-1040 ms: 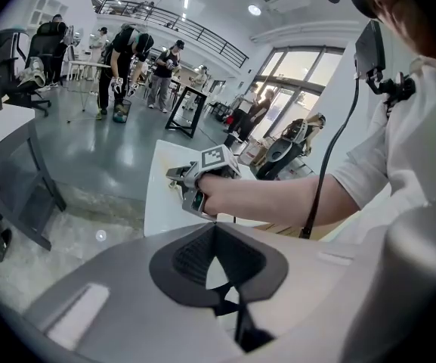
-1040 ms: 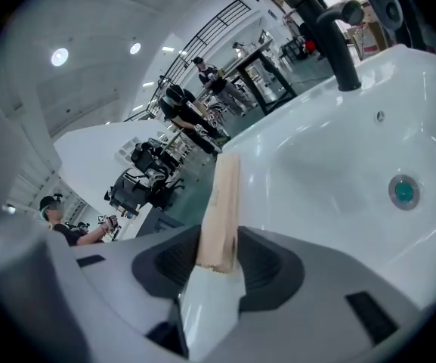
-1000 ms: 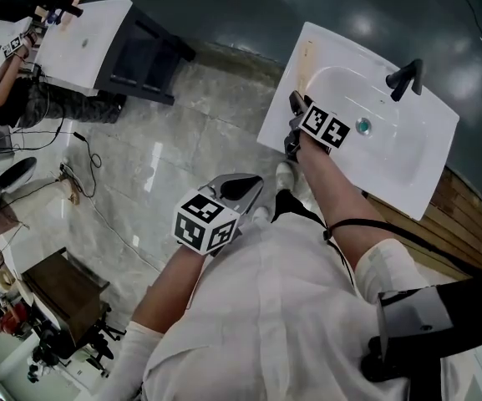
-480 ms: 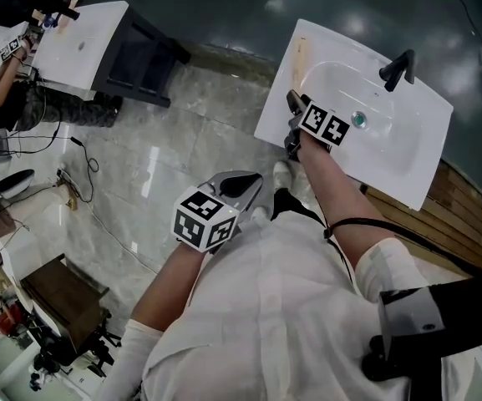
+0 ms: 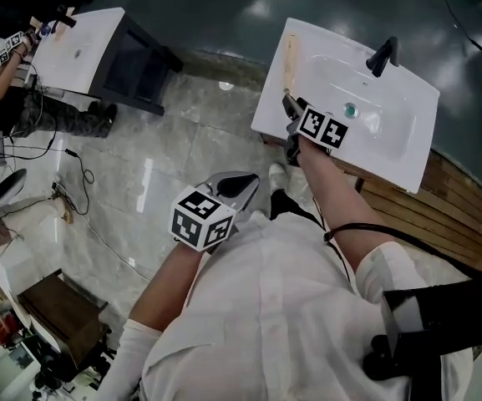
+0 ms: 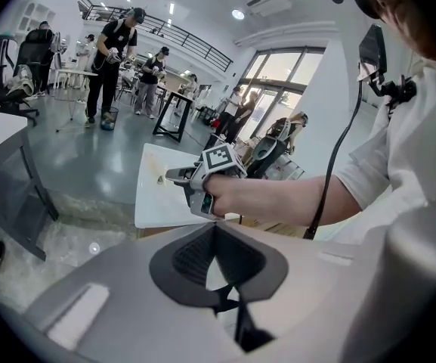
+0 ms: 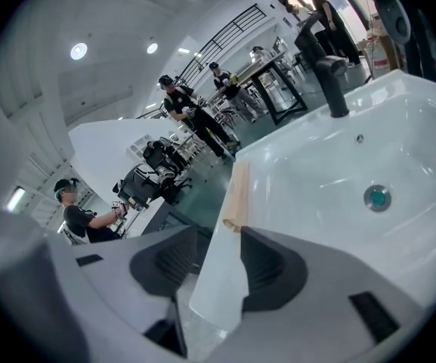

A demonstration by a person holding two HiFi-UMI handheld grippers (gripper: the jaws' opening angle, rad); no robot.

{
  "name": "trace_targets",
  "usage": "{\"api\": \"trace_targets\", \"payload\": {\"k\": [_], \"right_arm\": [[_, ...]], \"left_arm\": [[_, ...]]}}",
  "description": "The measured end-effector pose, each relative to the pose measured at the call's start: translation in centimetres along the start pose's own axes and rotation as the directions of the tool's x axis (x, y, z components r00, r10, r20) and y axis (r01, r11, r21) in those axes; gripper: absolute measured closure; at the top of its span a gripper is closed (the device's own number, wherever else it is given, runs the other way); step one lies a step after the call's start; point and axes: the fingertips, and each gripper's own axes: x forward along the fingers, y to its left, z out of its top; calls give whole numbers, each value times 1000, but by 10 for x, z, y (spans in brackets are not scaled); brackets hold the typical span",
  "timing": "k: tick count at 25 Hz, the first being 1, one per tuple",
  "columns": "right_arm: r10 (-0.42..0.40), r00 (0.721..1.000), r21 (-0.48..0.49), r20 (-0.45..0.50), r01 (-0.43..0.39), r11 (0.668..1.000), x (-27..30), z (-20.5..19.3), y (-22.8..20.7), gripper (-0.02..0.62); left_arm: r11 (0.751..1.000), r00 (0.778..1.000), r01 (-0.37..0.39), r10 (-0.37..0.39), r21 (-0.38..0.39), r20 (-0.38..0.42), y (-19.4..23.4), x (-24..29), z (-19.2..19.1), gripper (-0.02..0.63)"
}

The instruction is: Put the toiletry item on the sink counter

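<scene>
The pale tan, long flat toiletry item [image 5: 289, 53] lies on the left rim of the white ceramic sink surface [image 5: 408, 153], alongside the basin and well apart from the black faucet [image 5: 381, 55] at the far edge. The right gripper [image 5: 289, 105] hovers at the surface's near left corner. Its jaws are spread wide with only the white corner between them, and the item's near end lies just beyond. The left gripper [image 5: 242, 184] hangs over the marble floor [image 5: 157, 174] near the person's body, its jaws together on nothing. A teal-centred drain [image 5: 351, 109] sits in the basin. A wooden slatted platform [image 5: 441, 215] lies beside the sink unit, and a second white sink unit [image 5: 82, 48] stands far off to the left.
</scene>
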Motion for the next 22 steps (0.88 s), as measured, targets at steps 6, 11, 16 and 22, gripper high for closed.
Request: {"api": "trace_targets", "payload": {"k": [6, 11, 16, 22], "right_arm": [[-8, 1000, -88, -20, 6, 996, -46, -21, 16, 440], [15, 998, -160, -62, -24, 987, -93, -53, 27, 444], [21, 995, -253, -95, -44, 967, -141, -88, 43, 537], [37, 983, -367, -180, -102, 925, -196, -135, 60, 581]], "left_arm": [[999, 999, 35, -35, 40, 8, -22, -20, -19, 600], [996, 997, 64, -66, 68, 27, -42, -33, -44, 600], [994, 997, 73, -76, 77, 27, -53, -47, -70, 600], [992, 996, 86, -89, 95, 24, -73, -61, -95, 600]]}}
